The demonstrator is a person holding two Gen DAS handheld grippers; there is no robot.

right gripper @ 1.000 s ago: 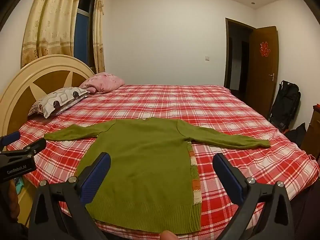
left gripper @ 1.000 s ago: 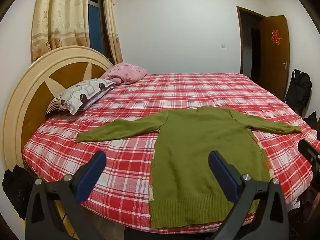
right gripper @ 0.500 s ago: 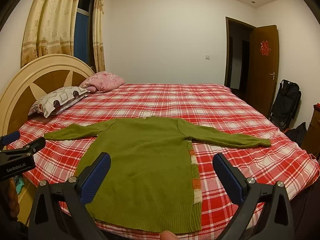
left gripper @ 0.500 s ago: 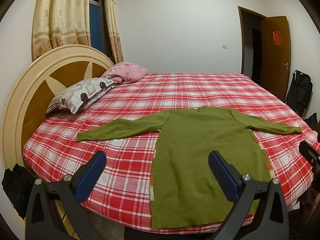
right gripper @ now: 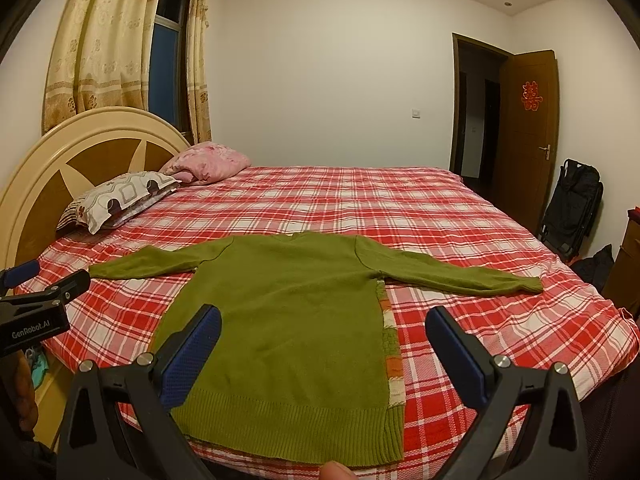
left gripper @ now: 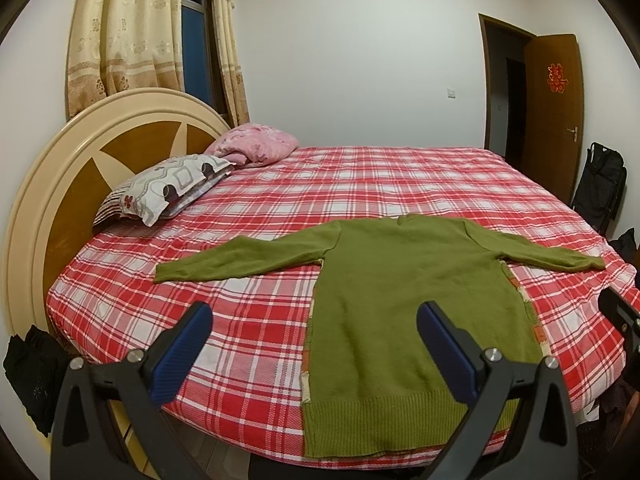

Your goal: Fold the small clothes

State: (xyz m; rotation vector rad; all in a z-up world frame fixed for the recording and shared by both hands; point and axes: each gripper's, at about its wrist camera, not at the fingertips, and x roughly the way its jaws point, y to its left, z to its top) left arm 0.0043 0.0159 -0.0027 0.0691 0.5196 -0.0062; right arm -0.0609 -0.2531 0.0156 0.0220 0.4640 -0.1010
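A green sweater (left gripper: 404, 292) lies flat on the red checked bed (left gripper: 360, 184), in the lower middle of the left wrist view, with both sleeves spread out sideways and its ribbed hem at the bed's near edge. A strip of orange and cream knit shows along each side of the body. In the right wrist view the sweater (right gripper: 296, 312) fills the lower centre, the hem close to the bottom of the frame. The left gripper (left gripper: 314, 326) sits at the bottom of its view with its blue-padded fingers spread wide apart and nothing between them; it hangs above the near edge of the bed, clear of the cloth. The right gripper (right gripper: 322, 330) is likewise wide open and holds nothing, its fingers framing the sweater's body from above without touching it. The left gripper (right gripper: 36, 300) also shows at the left edge of the right wrist view. A patterned pillow (left gripper: 168, 188) and a pink pillow (left gripper: 260, 148) lie by the headboard (left gripper: 80, 152) in the left half of the frame. Curtains (left gripper: 116, 32) hang in the upper left, a brown door (left gripper: 554, 112) stands open at the right, and a black bag (left gripper: 602, 188) stands beside it.
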